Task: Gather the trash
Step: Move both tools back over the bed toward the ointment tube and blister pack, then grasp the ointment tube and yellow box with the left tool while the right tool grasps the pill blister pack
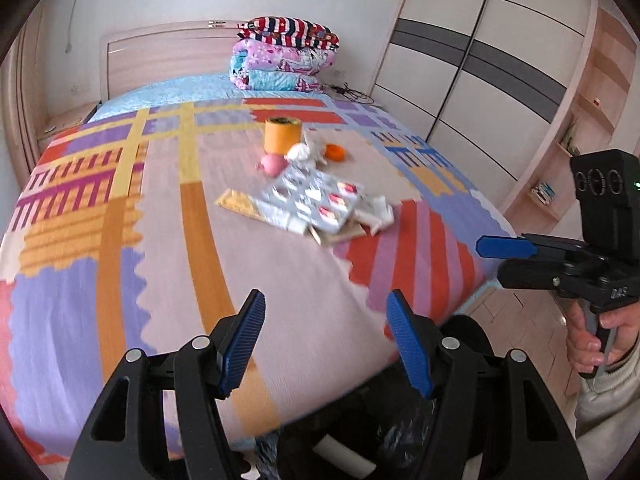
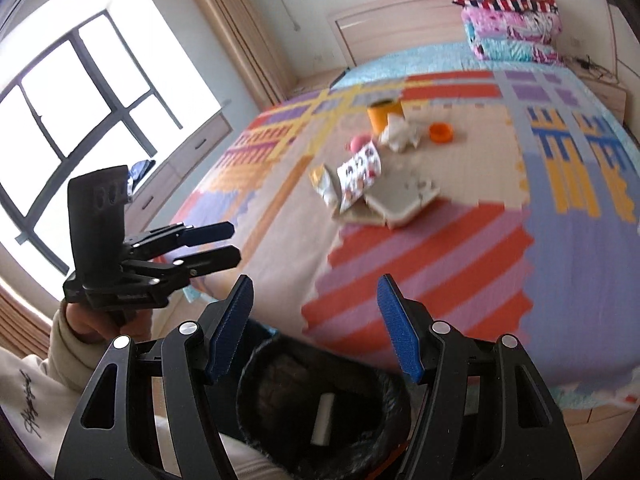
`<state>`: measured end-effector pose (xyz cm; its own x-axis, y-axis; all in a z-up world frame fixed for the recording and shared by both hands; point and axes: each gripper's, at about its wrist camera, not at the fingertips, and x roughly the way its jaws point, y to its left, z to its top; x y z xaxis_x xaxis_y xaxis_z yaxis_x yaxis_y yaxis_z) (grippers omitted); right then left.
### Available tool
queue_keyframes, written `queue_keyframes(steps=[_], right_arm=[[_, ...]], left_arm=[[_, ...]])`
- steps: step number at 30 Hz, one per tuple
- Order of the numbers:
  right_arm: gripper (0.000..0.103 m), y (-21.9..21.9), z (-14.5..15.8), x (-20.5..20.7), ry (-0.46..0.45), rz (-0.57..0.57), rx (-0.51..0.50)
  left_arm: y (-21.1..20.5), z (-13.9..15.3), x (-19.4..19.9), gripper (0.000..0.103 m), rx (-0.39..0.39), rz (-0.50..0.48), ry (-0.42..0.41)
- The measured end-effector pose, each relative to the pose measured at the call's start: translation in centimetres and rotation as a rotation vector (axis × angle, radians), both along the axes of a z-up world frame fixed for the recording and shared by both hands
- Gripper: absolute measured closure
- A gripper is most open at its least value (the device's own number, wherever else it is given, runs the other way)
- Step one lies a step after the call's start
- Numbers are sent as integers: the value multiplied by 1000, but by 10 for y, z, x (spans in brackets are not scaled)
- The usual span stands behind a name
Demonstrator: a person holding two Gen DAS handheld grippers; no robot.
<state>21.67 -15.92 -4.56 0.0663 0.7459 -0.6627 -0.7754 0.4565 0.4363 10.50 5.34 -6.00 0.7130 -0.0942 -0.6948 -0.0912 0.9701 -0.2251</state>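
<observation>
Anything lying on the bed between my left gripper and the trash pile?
No: between the left gripper and the trash pile only bare patterned bedspread shows, in the left wrist view.

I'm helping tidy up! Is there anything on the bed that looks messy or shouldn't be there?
Yes. A heap of litter sits in the middle of the bed: shiny wrappers, crumpled tissue, an orange cup, a pink ball and an orange lid. A bed is no place for rubbish. The bin by the bed's foot waits.

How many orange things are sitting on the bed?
2: a tall orange cup behind the litter pile, and a low orange lid to its right. Others may hide under the wrappers.
</observation>
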Motion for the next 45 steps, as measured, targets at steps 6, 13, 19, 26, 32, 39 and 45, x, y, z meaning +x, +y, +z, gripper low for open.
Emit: queue_keyframes(steps=[6,13,19,26,32,39,45], right_arm=[[40,18,5,20,-7,-12,17],[49,33,3,44,19,-33,35],[56,45,-7,65,60,-62,41],[60,60,-21,80,90,-84,35],[65,66,-36,88,127,-98,30],[73,70,-41,88,146,-98,39],[92,72,-46,90,165,-108,35]], left_arm=[[11,2,25,42,1,42,-7],[22,-3,53,42,-9,95,2],[26,-12,69,52,-12,142,20],[29,-22,84,59,-40,174,47],[32,-32,90,66,-49,200,65],[30,-41,95,70,-68,208,73],[30,-42,100,81,-69,230,71]])
